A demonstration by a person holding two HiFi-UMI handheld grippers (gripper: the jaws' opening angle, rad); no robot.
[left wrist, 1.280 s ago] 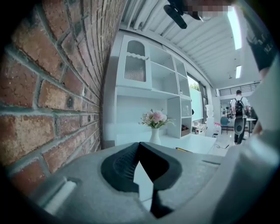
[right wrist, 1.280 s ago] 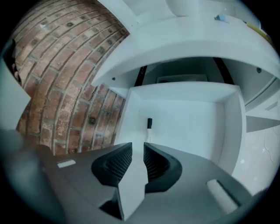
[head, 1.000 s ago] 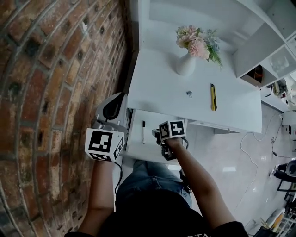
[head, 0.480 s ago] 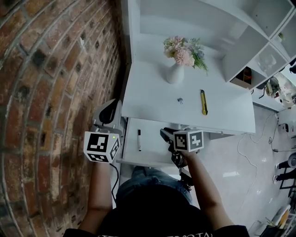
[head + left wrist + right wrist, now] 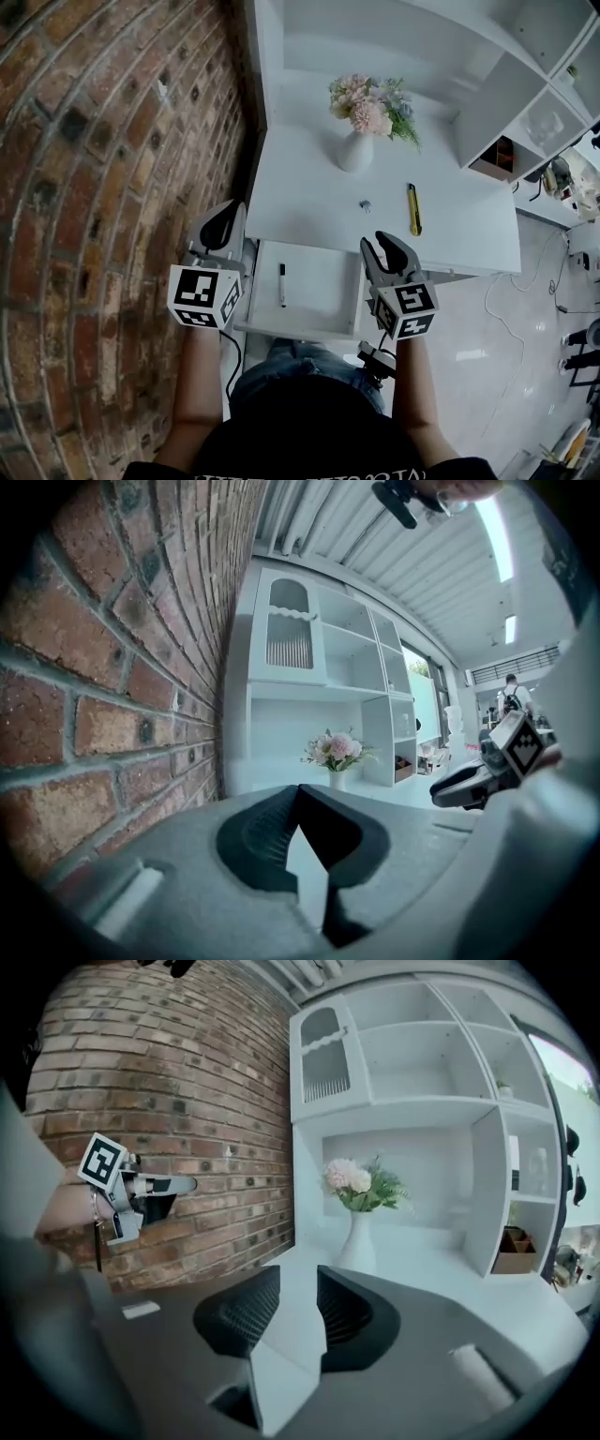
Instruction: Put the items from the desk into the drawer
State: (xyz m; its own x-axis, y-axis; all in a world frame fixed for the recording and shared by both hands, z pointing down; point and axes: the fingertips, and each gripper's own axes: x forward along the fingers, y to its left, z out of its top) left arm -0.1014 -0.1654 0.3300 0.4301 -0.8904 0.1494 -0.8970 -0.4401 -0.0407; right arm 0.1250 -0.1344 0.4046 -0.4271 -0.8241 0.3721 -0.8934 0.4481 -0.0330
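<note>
Right gripper (image 5: 382,246), jaws just opened and empty, hangs just short of the slim yellow utility knife (image 5: 413,208). The knife lies lengthwise away from me; my clenched left gripper (image 5: 225,220) is farther off.

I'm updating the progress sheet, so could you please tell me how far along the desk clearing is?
Done: the drawer is open and a marker pen lies inside. In hand: nothing; the right gripper is empty near the desk edge, and its jaws have just been opening. Left: the yellow utility knife and a small clip-like item on the desk.
</note>
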